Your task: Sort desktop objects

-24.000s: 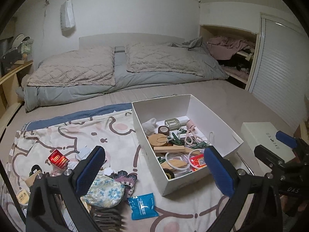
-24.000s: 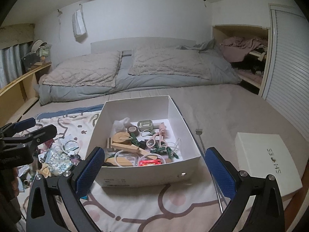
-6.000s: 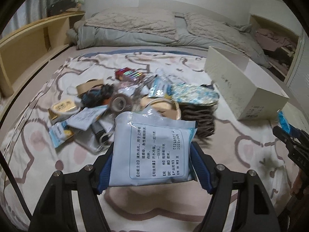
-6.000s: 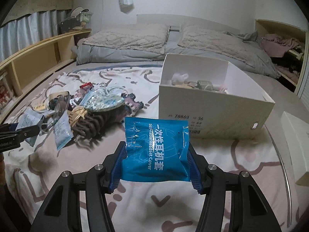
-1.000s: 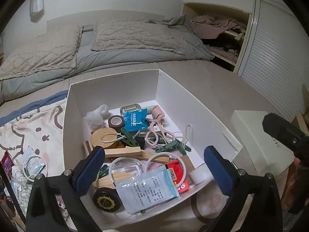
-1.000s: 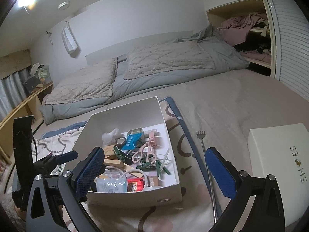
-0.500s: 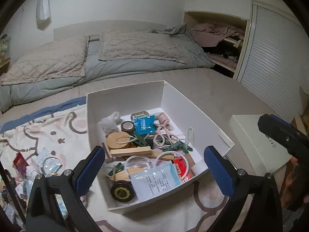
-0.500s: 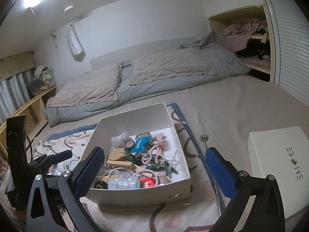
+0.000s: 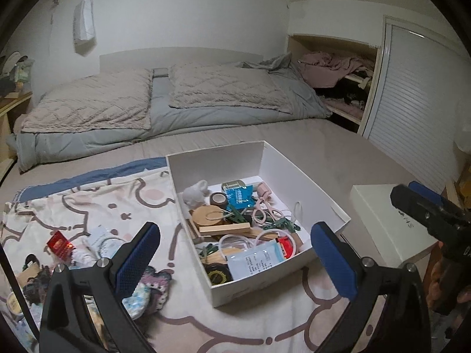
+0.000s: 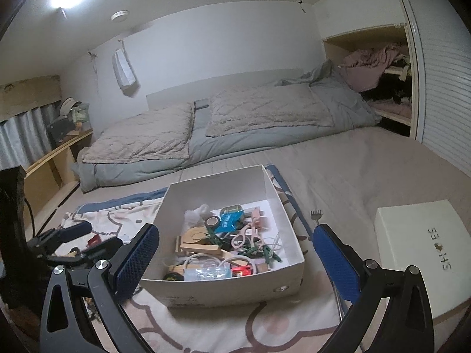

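Note:
A white cardboard box (image 9: pixel 315 194) (image 10: pixel 203 294) sits on a patterned blanket on the bed, filled with small items. Inside lie a pale blue sachet (image 9: pixel 254 260) (image 10: pixel 207 273) near the front wall and a bright blue packet (image 9: pixel 240 195) (image 10: pixel 229 219) toward the back. My left gripper (image 9: pixel 235 260) hangs open and empty above the box's near corner. My right gripper (image 10: pixel 237 263) is open and empty too, held back over the box's front wall. Loose items, among them a red packet (image 9: pixel 60 245) and a floral pouch (image 9: pixel 137 297), remain on the blanket left of the box.
A white box lid marked SHOES (image 10: pixel 426 250) (image 9: pixel 388 220) rests right of the box. A metal back scratcher (image 10: pixel 319 220) lies between them. Pillows and a grey duvet (image 9: pixel 164 106) fill the bed's far end. A shuttered door (image 9: pixel 418 94) stands at right.
Both grippers have pulled back and up from the box over the last second, so it looks smaller. The sachet and blue packet stay in the box.

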The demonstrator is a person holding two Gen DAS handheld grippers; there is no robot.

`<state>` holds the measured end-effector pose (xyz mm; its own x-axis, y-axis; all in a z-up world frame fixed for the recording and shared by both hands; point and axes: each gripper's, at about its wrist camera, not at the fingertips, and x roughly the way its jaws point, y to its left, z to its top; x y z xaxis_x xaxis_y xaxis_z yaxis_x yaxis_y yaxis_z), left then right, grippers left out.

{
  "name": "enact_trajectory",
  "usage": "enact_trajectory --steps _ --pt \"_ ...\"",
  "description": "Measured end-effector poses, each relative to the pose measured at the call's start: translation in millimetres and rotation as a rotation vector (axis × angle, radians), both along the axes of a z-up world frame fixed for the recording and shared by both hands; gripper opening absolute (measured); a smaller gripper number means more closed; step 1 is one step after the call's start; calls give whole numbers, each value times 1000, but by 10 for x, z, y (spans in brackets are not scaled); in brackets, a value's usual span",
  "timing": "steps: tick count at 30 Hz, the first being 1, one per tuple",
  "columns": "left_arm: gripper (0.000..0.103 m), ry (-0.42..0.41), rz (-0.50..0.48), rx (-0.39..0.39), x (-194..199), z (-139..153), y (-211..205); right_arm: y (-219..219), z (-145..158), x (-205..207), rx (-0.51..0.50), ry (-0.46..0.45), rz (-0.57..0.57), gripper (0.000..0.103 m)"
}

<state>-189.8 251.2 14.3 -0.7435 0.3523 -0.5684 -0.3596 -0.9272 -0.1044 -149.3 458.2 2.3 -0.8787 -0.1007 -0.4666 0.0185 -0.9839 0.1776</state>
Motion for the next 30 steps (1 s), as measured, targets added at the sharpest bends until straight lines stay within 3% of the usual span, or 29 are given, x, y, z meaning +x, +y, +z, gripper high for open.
enact_trajectory --steps 16,30 --pt "103 57 21 -8 495 347 -520 -371 187 388 19 23 5 103" --pt "103 110 49 -44 909 459 -869 -653 266 729 52 23 -28 103"
